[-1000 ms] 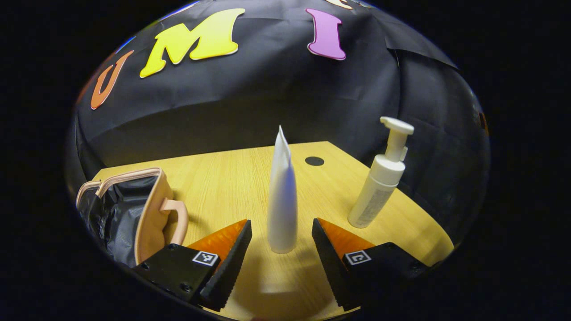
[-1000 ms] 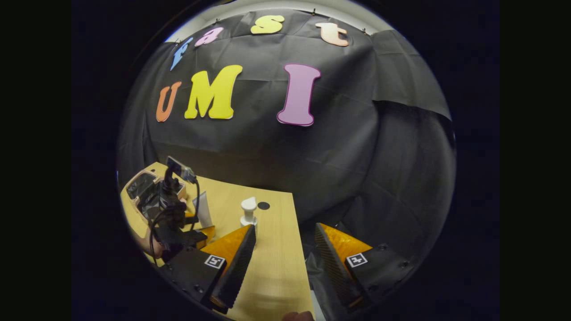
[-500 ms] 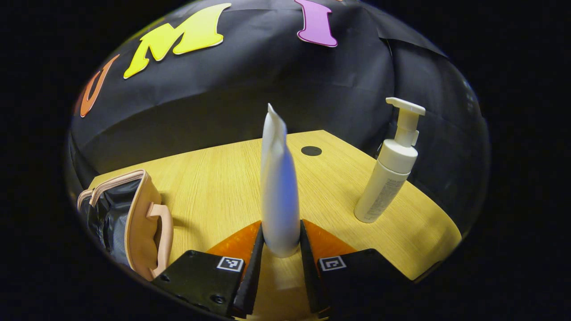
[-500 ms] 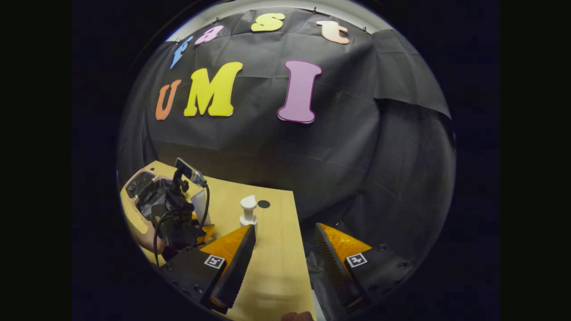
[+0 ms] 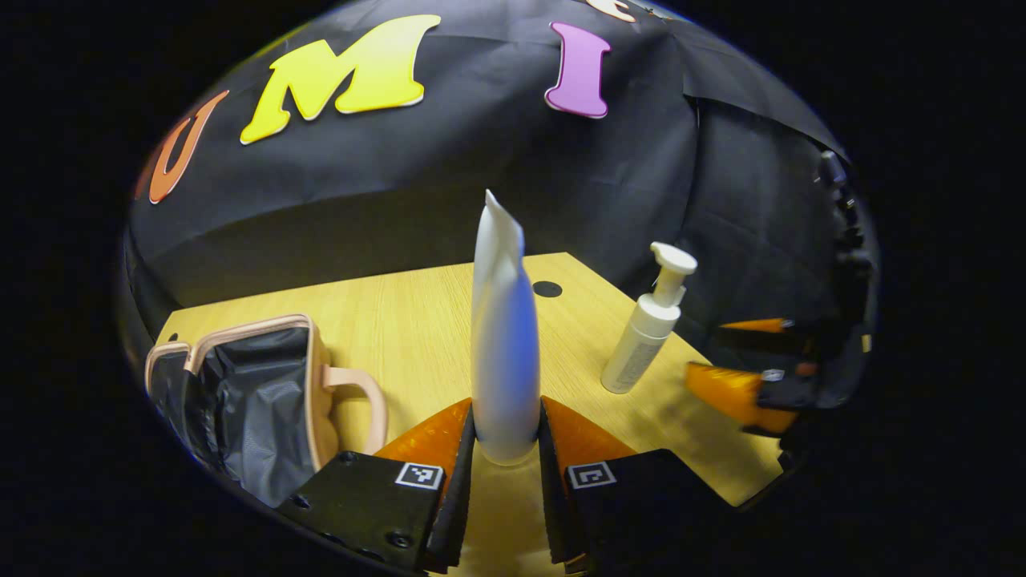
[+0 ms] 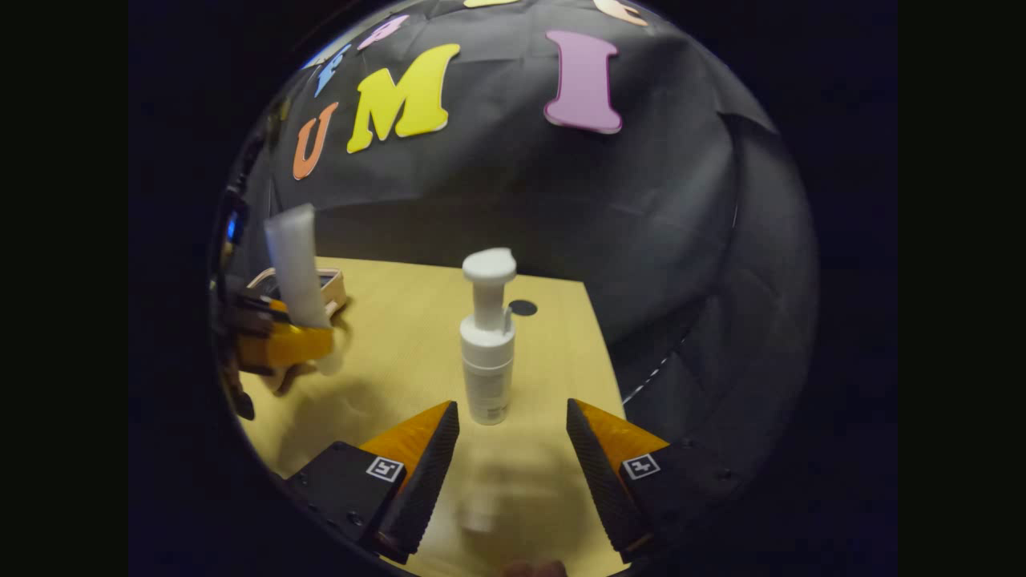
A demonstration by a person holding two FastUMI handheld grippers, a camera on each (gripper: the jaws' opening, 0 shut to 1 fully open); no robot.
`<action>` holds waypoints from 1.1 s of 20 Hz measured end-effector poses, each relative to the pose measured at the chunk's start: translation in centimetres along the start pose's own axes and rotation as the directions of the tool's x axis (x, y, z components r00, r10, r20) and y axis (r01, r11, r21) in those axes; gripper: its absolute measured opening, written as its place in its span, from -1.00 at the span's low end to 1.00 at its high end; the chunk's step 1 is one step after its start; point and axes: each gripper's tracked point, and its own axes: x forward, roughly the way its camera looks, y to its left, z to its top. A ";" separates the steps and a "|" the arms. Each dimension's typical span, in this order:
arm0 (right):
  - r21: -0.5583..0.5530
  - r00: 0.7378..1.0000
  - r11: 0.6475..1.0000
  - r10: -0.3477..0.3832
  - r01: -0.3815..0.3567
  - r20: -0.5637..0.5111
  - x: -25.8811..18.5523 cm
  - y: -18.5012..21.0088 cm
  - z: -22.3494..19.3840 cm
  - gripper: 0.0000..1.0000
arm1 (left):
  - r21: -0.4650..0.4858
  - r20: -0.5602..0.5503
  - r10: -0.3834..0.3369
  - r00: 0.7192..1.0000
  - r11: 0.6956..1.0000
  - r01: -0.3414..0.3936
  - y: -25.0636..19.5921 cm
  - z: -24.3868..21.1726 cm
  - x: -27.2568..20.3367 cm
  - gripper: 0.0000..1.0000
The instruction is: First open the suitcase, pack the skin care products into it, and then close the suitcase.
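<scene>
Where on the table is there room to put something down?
Bare wood lies between the open suitcase and the pump bottle, stretching back to the dark round spot. It is crowded near the pump bottle, where the right gripper closes in, and around the tube in the left gripper.

The tube point(image 5: 503, 336) was white and tapered, flat crimped end up, cap end down. It stood upright between the fingers of the left tool point(image 5: 505, 481), pinched near its base on both sides; in the right gripper view it point(image 6: 298, 276) leaned slightly and its lower end appeared clear of the bench point(image 6: 401, 361).

The pump bottle point(image 6: 487, 344) was white with a pale body and a nozzle head. It stood upright on the bench just ahead of the right tool point(image 6: 513, 465), centred on the gap between its spread fingers, touching neither.

The suitcase point(image 5: 264, 393) was small and peach-coloured, with a loop handle and a dark lining. It lay open on the bench, left of the left tool.
</scene>
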 end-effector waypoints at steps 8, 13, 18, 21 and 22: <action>0.051 1.000 0.999 0.015 -0.015 0.006 5.6 1.4 0.9 0.59 | -0.110 -0.039 0.110 0.993 0.987 -0.114 5.1 -0.1 -6.6 -0.16; 0.028 1.000 1.000 0.009 -0.008 -0.020 7.7 1.8 0.6 0.26 | -0.149 -0.080 0.212 0.974 0.964 -0.222 10.7 -1.3 -9.7 -0.16; 0.031 0.998 0.999 0.023 -0.022 -0.057 8.1 2.1 0.5 0.02 | -0.121 -0.111 0.249 0.962 0.958 -0.262 15.1 -1.9 -11.7 -0.16; 0.025 0.993 0.997 0.071 -0.069 -0.092 6.7 3.3 0.3 -0.05 | -0.096 -0.160 0.257 0.953 0.957 -0.275 18.7 -2.4 -12.5 -0.16; 0.020 0.992 0.996 0.083 -0.081 -0.096 5.8 3.8 0.4 -0.04 | -0.095 -0.190 0.245 0.951 0.959 -0.266 19.8 -2.8 -12.5 -0.16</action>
